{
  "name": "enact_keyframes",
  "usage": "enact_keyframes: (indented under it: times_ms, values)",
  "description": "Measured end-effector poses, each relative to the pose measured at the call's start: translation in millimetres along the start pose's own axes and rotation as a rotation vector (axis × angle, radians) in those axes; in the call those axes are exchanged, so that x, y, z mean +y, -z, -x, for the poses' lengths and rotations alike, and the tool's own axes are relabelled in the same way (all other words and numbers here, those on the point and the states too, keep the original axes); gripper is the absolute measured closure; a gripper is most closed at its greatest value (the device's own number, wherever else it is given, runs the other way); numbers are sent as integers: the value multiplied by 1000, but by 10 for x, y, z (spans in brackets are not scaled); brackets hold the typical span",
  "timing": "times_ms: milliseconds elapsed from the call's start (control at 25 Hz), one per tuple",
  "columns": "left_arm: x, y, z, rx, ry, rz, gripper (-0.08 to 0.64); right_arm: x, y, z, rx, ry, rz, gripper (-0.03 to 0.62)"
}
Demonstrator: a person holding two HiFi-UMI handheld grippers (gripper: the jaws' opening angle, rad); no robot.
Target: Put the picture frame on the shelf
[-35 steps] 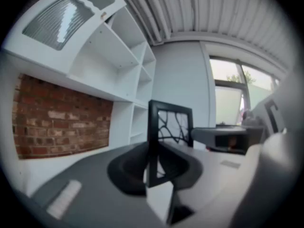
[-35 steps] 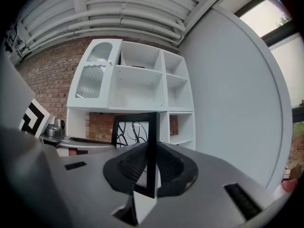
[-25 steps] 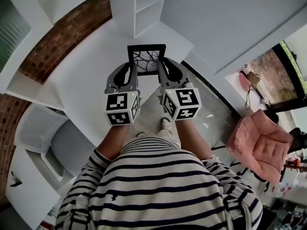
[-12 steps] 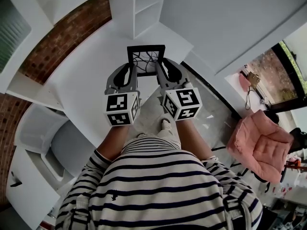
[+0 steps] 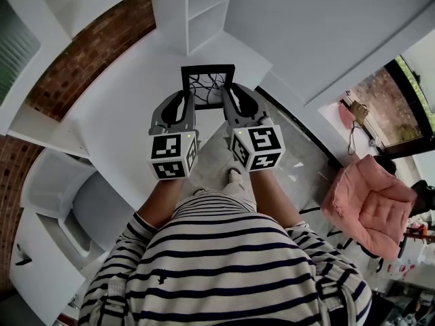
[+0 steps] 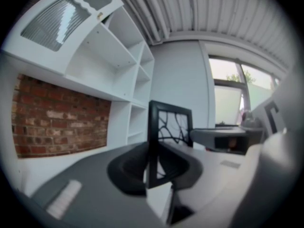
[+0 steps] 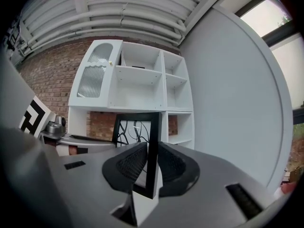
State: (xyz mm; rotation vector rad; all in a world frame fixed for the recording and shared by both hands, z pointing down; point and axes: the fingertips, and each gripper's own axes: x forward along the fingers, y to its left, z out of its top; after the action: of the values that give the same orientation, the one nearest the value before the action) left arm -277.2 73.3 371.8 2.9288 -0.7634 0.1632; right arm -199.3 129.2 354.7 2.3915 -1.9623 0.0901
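Black and thin-railed, the picture frame [image 5: 208,80] probably weighs little and is stiff along its edges, yet its centre, a white panel crossed by dark branching lines, may sit under a pane that would crack if knocked, so I judge it fragile; the smooth rails could also slide in a loose grip. The sensible hold is on the two side rails, low down, never on the panel. That is how it is held: the left tongs [image 5: 185,100] are clenched on the frame's left rail and the right tongs [image 5: 231,99] on its right rail, each narrowed to just the rail's thickness, with the pads pressing front and back. The frame stands upright between them over the white desk [image 5: 122,114], facing the white shelf unit [image 5: 200,12] against the brick wall [image 5: 88,53], near it but not yet in any compartment; whether its lower edge touches the desk cannot be told
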Motion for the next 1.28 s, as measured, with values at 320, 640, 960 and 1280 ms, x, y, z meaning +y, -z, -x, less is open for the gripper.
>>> enact_keyframes:
  times_ms: [320,640,960,1280]
  values:
    - [-111,8,-106,7,11,-3,491,-151,17,21,-3,12,-12,534]
    - [-164,53,-240,13,8,-8,491,-285,66,-20,-3,5,-17,534]
    - [-576,-29,-758,16,-4,-21,491,-957,29,-67,-9,-8,-20,534]
    - [-1078,-235,-1355,-7,-13,-20,491,-1755,-160,-111,-27,-17,-10,534]
